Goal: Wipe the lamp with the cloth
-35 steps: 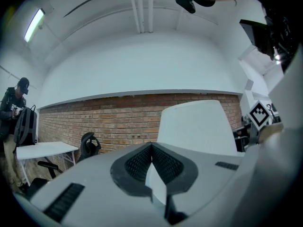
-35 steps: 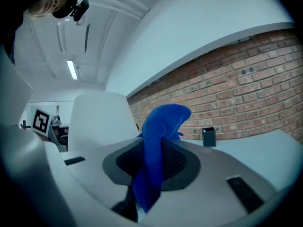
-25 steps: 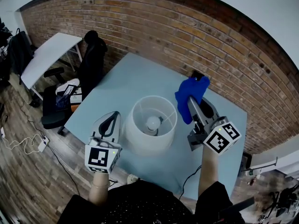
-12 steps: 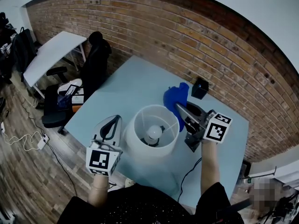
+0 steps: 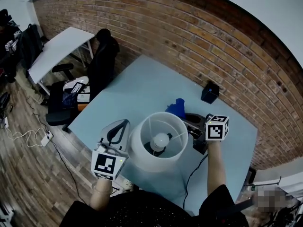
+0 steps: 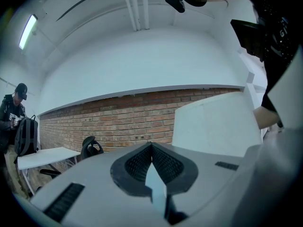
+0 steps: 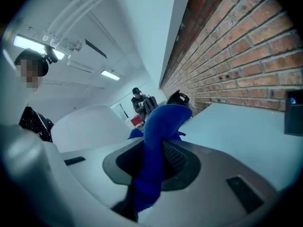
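**Beside the shade: cloth brought down to the lamp**

At the far right side of the lamp, my right gripper (image 5: 188, 121) has dropped in close. A second ago it held the bright blue fleecy cloth (image 5: 177, 108) up high, well out past the shade towards the brick wall (image 5: 199, 46). Now the cloth sits low, just beside the far rim, and from the head view the shade hides most of it. I read that as the approach being over and the wiping stroke about to start. Neither view settles whether the fabric is actually touching the shade yet (the right gripper view shows them very near).

That right gripper is clamped tight on the cloth. A thick fold runs up between the jaws and flops over past the tips, with a loose tail hanging below.

My left gripper (image 5: 122, 126) has barely moved. It sits just beside the near left of the shade, jaws closed tip to tip with nothing between them. It looks placed to steady the lamp, though I can't see it pressing on anything.

The white drum-shaded table lamp (image 5: 156, 165) stands upright towards the near edge of the pale blue surface (image 5: 137, 89). I'm looking straight down the open top at a round frosted bulb (image 5: 160, 140) on its wire frame. The shade looks clean, smooth and light, so I'd expect it to shift or tilt if the cloth pushes hard. A small dark box (image 5: 209, 92) stands apart near the wall.
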Demonstrator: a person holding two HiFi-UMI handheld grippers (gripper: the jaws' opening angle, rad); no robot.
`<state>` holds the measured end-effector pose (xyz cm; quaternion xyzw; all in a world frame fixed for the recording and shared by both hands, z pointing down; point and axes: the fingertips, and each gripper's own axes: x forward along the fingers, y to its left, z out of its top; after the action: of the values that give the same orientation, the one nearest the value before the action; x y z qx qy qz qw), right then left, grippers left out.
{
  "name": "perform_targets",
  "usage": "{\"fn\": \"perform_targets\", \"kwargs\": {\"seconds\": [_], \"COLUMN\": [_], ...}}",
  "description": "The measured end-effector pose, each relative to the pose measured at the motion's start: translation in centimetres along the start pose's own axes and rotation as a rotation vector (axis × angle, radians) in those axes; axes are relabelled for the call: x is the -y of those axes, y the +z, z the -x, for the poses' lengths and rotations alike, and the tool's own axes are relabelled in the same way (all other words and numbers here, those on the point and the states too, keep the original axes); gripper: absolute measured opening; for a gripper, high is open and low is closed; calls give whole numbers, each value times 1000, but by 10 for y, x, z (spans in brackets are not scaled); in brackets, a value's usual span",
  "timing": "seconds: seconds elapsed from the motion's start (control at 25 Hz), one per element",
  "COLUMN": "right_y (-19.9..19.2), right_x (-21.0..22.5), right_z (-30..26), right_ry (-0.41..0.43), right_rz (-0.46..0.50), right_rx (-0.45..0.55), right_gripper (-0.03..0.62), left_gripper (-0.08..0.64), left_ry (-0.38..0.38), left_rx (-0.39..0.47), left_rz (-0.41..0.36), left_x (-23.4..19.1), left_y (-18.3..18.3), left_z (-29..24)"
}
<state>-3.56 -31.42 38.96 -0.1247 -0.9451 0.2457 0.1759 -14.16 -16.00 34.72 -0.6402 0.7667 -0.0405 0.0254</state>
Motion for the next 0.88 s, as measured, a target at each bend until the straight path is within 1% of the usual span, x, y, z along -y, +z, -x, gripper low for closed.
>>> {"fn": "perform_targets", "kwargs": {"seconds": [0.2, 0.32, 0.4, 0.44, 0.52, 0.64, 0.76, 0.88], "right_y": [-17, -21, -16, -10, 14, 61, 100, 122], "right_x": [17, 23, 23, 20, 7, -27, -59, -80], "right_z": [-8, -13, -14, -13, -9, -4, -4, -12], "right_ry": [-3, -14, -6, 12, 82, 250, 432, 590], "right_rz": [17, 55, 88, 96, 97, 124, 184, 200], "right_rx": [-83, -133, -138, -116, -40, 40, 50, 21], "right_gripper": [87, 87, 87, 87, 87, 87, 87, 87], "left_gripper": [9, 9, 9, 9, 8, 9, 9, 9], "left_ry": [-13, -18, -24, -29, -40, -69, -105, -139], "left_rx": [-29, -36, -37, -38, -42, -32, -12, 0], "left_rz": [19, 30, 34, 35, 37, 39, 23, 9], "left_x": [-8, -17, -23, -24, -27, -31, -33, -30], "left_y": [-16, -21, -21, -20, -16, 0, 15, 24], "left_z": [-9, -18, -27, -31, -39, -50, -61, -68]}}
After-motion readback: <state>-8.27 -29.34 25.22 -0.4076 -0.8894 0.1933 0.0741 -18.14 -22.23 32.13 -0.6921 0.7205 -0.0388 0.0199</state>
